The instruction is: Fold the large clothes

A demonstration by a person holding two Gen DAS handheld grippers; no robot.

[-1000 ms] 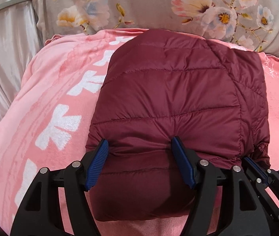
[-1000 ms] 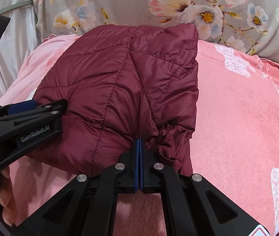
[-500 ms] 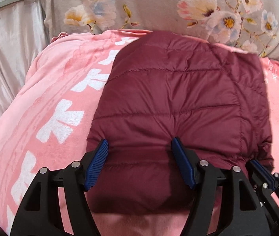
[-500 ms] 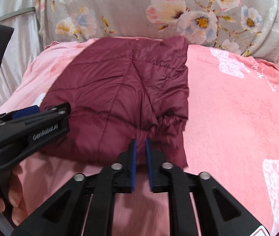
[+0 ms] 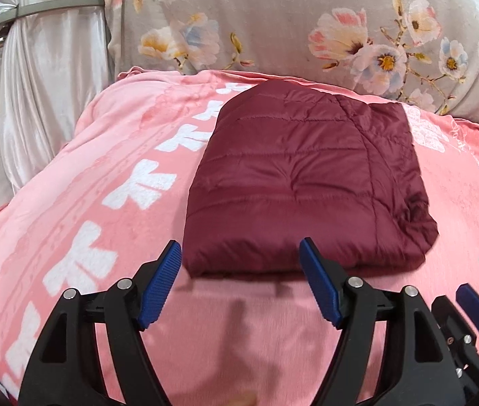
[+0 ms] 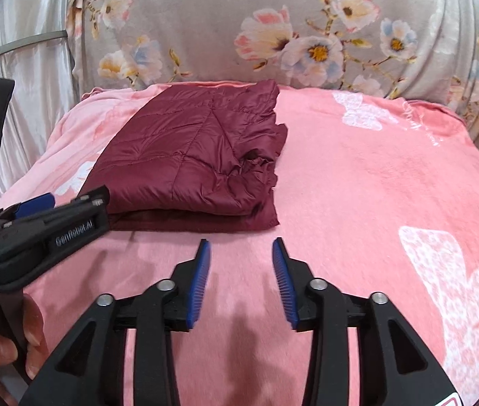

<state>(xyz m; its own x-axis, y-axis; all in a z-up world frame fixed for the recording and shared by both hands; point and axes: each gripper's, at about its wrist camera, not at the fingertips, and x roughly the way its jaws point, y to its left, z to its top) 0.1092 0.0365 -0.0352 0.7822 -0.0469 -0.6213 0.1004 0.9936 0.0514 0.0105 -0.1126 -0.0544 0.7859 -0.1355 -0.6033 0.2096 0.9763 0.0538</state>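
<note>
The folded maroon quilted jacket (image 5: 307, 182) lay flat on the pink blanket (image 5: 80, 209), near the floral cushion (image 5: 273, 17). The left tool (image 5: 239, 284) hung just short of its near edge, jaws opening with nothing between them. The right tool (image 6: 241, 280) was likewise opening and empty, apart from the jacket.

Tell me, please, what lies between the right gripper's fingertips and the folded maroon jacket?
Only a bare strip of pink blanket. In the right wrist view the right gripper, jaws opening and empty, sits just short of the maroon jacket.
</note>
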